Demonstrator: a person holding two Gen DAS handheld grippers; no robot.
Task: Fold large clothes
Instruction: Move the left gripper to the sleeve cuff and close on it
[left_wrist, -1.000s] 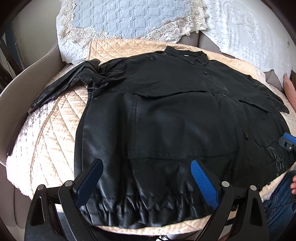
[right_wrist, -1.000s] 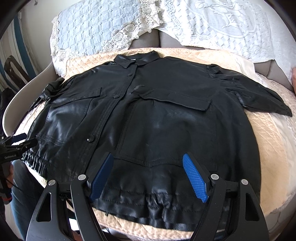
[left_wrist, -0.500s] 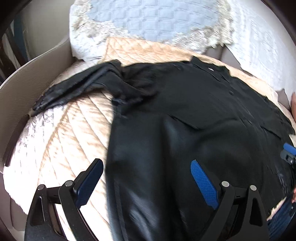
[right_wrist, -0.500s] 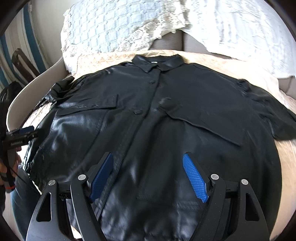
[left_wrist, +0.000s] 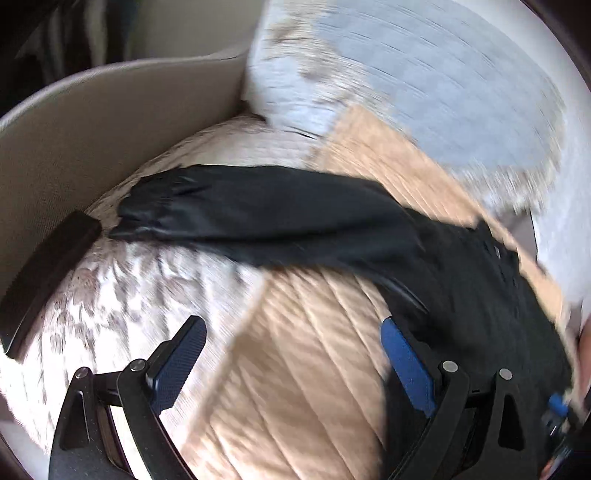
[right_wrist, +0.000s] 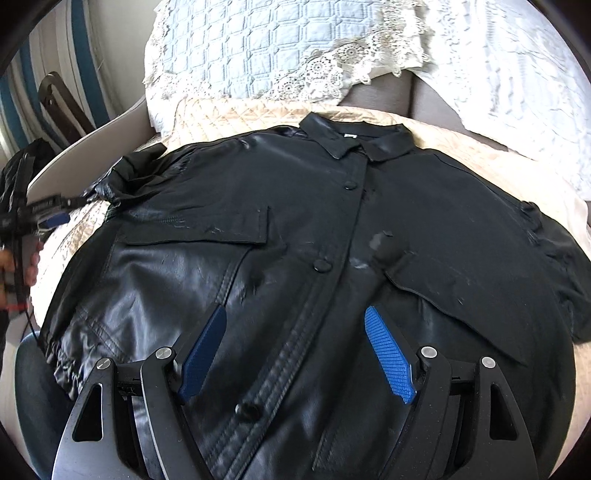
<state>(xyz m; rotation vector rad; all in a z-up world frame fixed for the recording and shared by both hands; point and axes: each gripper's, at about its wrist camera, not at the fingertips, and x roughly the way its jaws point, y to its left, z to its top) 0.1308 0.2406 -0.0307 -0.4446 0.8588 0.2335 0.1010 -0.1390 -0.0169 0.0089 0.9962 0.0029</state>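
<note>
Counts: one black shirt (right_wrist: 332, 258), with two chest pocket flaps (right_wrist: 207, 232) and three front buttons (right_wrist: 322, 265) that showed. Two grippers were in view, the right gripper (right_wrist: 295, 354) and the left gripper (left_wrist: 291, 354), each with two blue pads (right_wrist: 388, 354). One beige quilted mat (left_wrist: 295, 369), one pale blue cushion (right_wrist: 240, 48), one white lace cover (right_wrist: 517, 74).

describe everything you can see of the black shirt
The black shirt is glossy, satin-like, and lies face up, spread flat on a quilted beige cover. It is buttoned down the front, collar away from the camera, with flap chest pockets and a gathered hem. One sleeve stretches sideways across the cushion. Both open grippers, left gripper and right gripper, hover over it without gripping it.
</note>
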